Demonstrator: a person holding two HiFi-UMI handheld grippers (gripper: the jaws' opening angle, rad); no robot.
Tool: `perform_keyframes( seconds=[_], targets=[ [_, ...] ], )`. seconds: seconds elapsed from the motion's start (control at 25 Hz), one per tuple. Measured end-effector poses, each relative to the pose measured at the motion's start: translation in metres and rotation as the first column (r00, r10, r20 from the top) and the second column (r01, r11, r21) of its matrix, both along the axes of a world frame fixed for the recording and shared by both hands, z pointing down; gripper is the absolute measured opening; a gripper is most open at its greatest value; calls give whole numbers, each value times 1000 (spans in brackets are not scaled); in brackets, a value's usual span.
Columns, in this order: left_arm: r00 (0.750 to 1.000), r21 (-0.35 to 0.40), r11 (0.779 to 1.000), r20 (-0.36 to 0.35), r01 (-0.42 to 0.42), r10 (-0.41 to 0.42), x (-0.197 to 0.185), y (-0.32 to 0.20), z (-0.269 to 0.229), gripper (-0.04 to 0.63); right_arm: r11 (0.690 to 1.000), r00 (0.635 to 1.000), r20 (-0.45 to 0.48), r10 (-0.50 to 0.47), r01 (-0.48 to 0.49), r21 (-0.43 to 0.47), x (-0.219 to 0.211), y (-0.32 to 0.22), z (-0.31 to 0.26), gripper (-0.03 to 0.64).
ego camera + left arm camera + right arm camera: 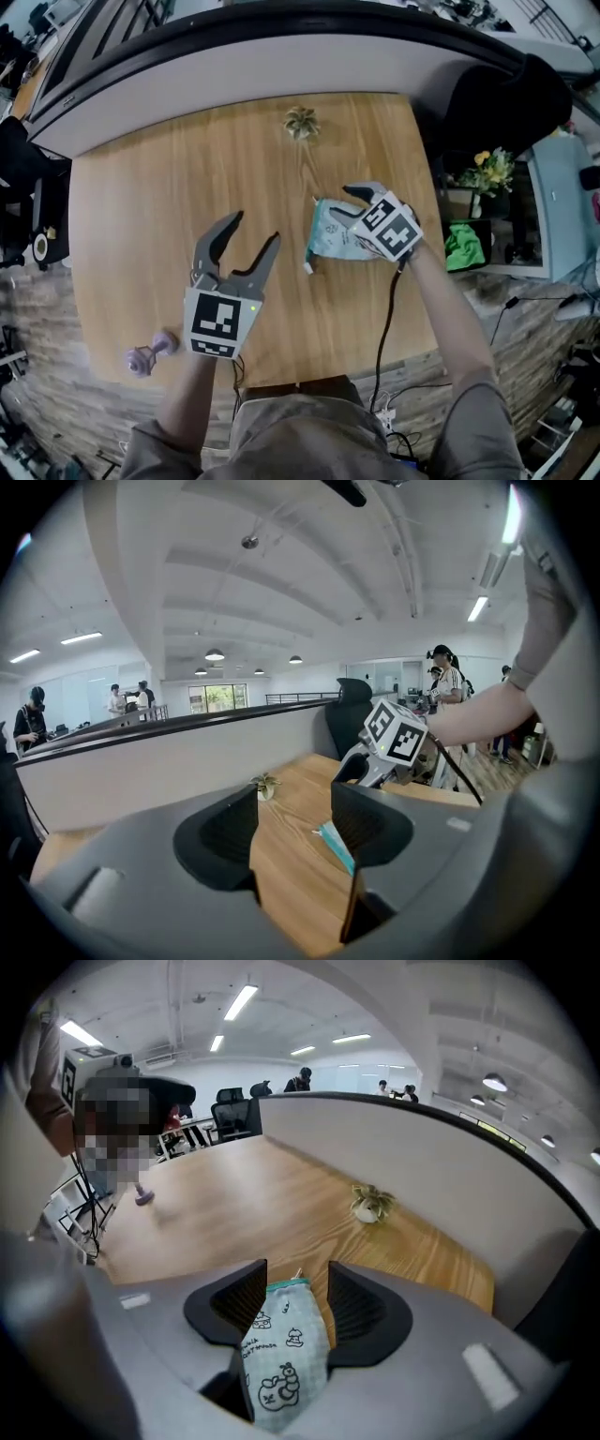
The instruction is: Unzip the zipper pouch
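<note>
A pale teal zipper pouch [334, 240] with cartoon prints lies flat on the wooden table [131, 234], its zipper end and small pull [307, 267] pointing left. My right gripper [346, 205] is over its right part. In the right gripper view the pouch [281, 1358] lies uncrumpled between the spread jaws of that gripper [298, 1283], close against the left jaw. My left gripper [253, 231] hovers open to the left of the pouch, holding nothing. In the left gripper view its jaws [295, 808] frame bare wood, with the pouch's edge [336, 846] by the right jaw.
A small potted plant [300, 122] stands near the table's far edge. A purple object [148, 354] lies at the front left corner. A black chair [497, 103] and flowers [489, 171] stand off the table's right side. A raised partition [281, 47] runs behind the table.
</note>
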State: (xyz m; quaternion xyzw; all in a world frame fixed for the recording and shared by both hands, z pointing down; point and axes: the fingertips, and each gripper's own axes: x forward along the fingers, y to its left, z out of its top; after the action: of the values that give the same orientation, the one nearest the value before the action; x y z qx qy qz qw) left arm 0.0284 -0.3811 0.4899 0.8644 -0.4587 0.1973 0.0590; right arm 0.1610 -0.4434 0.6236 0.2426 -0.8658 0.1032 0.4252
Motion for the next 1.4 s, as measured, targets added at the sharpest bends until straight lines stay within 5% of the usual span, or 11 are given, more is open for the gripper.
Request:
perform_keyframes(
  seconds=[0.64, 0.88, 1.16, 1.4],
  targets=[
    [999, -128, 991, -20, 39, -42, -22, -10, 78, 244, 976, 998, -54, -36, 23, -217, -13, -25, 111, 212],
    [999, -143, 989, -21, 36, -40, -23, -6, 83, 245, 972, 997, -67, -45, 28, -235, -15, -15, 116, 133],
    [998, -117, 992, -42, 45, -50, -26, 4, 74, 241, 981, 999, -47, 21, -30, -191, -9, -10, 104, 52],
    [994, -58, 996, -81, 67, -72, -31, 18, 44, 236, 990, 991, 21, 129, -127, -54, 2, -6, 59, 46]
  ],
)
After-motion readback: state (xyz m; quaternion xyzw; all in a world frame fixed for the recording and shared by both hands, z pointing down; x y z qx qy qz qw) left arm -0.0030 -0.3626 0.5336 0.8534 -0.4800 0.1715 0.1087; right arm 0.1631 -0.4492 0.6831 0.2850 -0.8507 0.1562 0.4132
